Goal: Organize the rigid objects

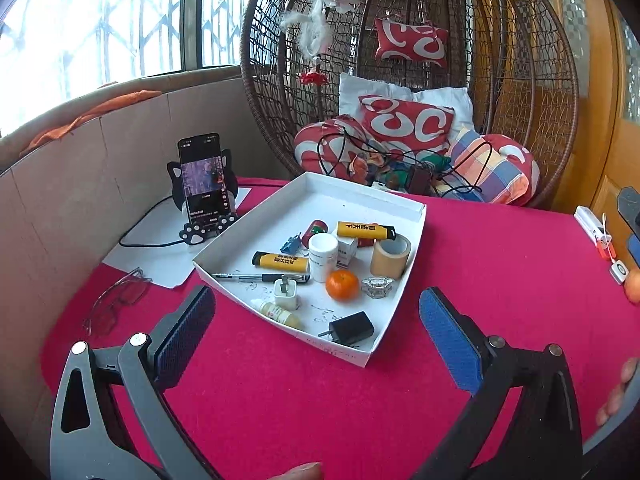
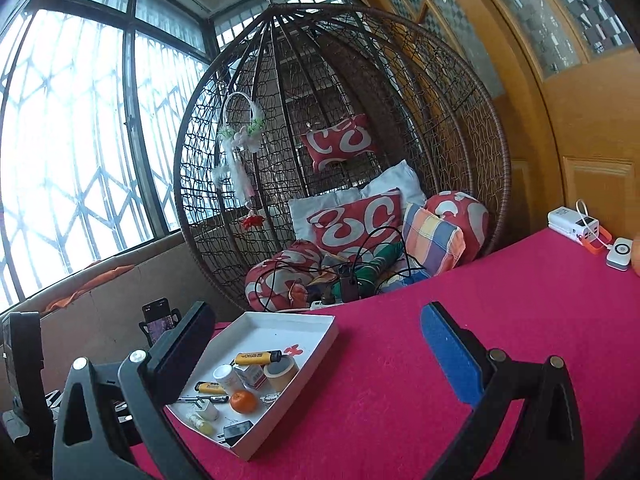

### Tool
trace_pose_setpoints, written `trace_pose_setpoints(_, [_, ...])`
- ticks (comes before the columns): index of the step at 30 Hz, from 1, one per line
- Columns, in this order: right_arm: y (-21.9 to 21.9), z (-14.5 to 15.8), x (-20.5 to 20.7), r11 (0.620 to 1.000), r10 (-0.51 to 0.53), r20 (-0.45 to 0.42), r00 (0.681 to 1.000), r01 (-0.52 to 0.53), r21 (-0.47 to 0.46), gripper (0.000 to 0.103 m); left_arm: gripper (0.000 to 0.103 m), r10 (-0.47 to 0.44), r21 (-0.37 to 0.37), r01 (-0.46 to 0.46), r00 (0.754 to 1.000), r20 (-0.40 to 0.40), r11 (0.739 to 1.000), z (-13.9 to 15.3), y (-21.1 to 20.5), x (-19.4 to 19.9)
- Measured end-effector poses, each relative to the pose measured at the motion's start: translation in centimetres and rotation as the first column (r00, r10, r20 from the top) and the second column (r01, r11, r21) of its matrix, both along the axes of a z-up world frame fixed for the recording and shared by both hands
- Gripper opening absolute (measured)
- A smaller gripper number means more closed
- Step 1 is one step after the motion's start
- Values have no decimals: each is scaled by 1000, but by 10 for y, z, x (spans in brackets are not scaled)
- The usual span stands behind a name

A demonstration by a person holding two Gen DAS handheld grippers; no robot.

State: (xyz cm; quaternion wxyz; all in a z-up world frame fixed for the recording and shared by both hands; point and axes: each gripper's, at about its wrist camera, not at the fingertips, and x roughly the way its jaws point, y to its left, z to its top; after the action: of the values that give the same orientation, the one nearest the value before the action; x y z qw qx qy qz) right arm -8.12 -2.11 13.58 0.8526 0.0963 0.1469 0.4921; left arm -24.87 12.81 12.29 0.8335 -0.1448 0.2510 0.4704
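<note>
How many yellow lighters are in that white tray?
2. One yellow lighter lies toward the white tray's far side; the other yellow lighter lies nearer, left of the white bottle. More could be hidden.

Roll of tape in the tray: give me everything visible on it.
The tape roll is a tan ring with a wide hollow core, paper-like in look. It stands on its flat side in the white tray, near the right wall. A yellow lighter lies just behind it, a small clear glass piece in front. Neither gripper touches it.

Wicker swing chair (image 2: 344, 152), propped phone (image 1: 204, 178)
</note>
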Motion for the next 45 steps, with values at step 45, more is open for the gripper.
trace_pose_setpoints(45, [-23,-21,-7,996,-46,19,999,48,-80,103,103,3,13,-3,1000,-13,1000,-5,-12,9])
